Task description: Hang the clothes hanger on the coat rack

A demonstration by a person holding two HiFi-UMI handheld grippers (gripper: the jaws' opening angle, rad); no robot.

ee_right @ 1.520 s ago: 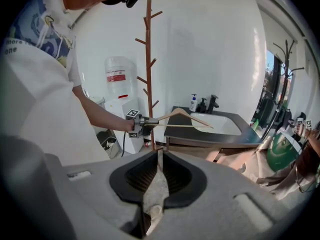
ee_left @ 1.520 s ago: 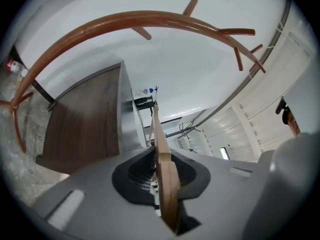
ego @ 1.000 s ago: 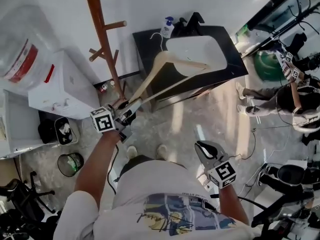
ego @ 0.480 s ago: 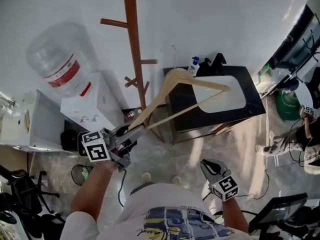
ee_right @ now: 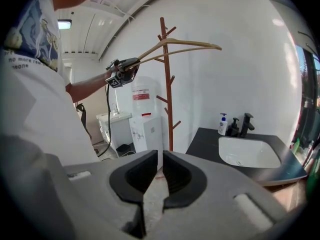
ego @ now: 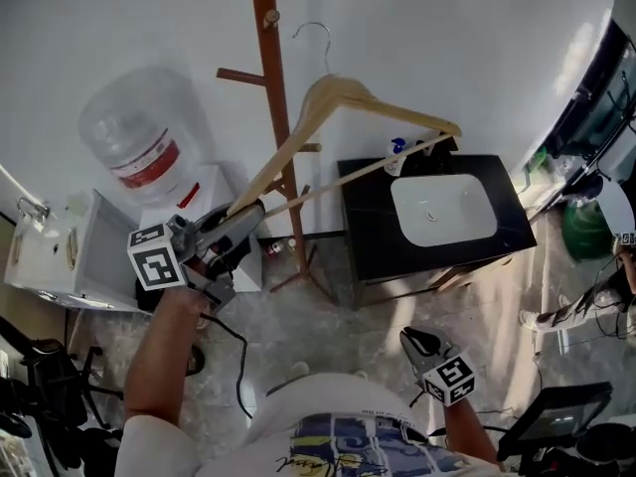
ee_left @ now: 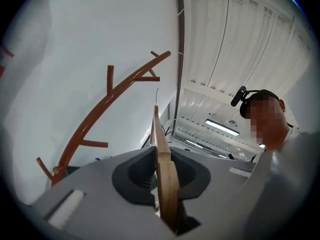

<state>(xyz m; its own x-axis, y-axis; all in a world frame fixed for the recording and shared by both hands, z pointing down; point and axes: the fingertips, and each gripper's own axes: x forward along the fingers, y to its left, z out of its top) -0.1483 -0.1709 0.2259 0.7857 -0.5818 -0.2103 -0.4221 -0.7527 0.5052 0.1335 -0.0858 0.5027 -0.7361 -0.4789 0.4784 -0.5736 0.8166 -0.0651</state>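
Tall reddish-brown wooden coat rack (ego: 270, 68) is standing against the white wall, a round pole with short angled pegs.

To its right, a glossy black rectangular tabletop (ego: 368, 237) is carrying a smooth white oval basin (ego: 442, 210).

To its left, a clear ribbed water bottle with a red label (ego: 134, 132) is sitting on a white box-shaped dispenser.

Pale, smooth-grained wooden clothes hanger (ego: 333, 89), triangular with a straight lower bar, is being held aloft just right of the pole. Its thin bent-wire hook (ego: 316, 36) is pointing up near the wall; in the head view it is resting on no peg.

Left claw (ego: 248, 214), grey with black ribbed pads, is clenching one flat shoulder end of the hanger edge-on between its jaws.

Right claw (ego: 417, 344) is hanging low by the person's waist, jaws drawn nearly together with nothing between them.
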